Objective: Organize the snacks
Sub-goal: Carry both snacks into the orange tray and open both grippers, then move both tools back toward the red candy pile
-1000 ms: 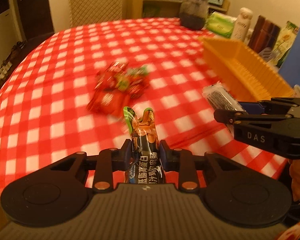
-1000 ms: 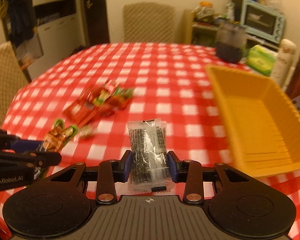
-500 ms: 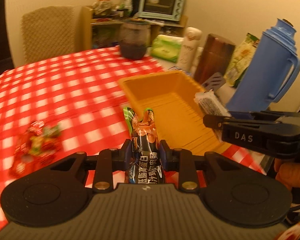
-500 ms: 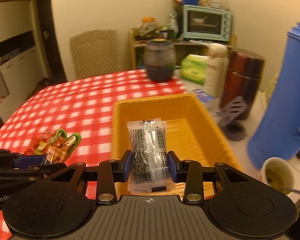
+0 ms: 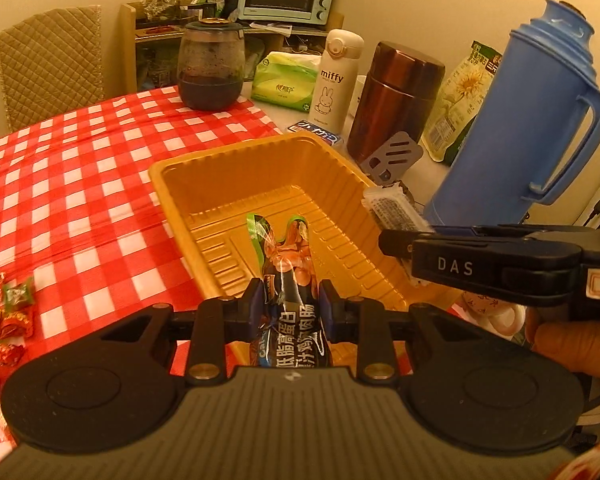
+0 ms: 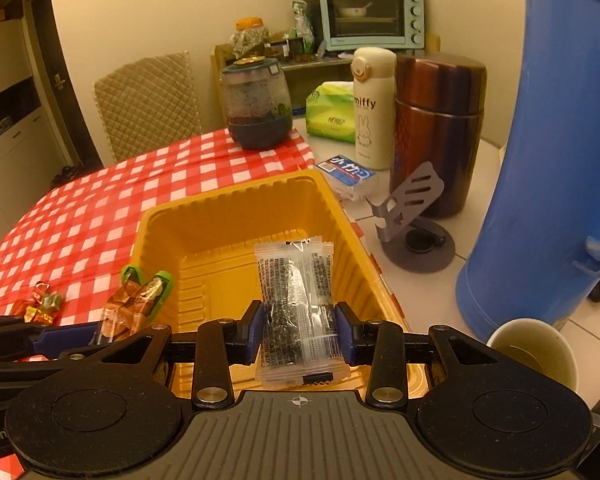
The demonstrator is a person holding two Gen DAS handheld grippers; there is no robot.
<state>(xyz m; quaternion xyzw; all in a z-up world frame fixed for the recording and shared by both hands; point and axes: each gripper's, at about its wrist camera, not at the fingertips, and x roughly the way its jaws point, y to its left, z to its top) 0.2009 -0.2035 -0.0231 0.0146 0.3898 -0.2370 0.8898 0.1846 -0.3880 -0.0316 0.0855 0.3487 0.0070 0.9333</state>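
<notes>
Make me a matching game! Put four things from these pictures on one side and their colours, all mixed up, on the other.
Things:
1. tray
2. big thermos jug
3. miffy bottle
4. tissue pack

Colours:
A. white
B. green
C. orange
D. blue

Pairs: 1-C, 2-D, 3-A, 4-B

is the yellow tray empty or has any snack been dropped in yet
Empty: the yellow tray shows a bare ribbed floor; both snacks remain clamped above it in the left gripper and right gripper.
</notes>
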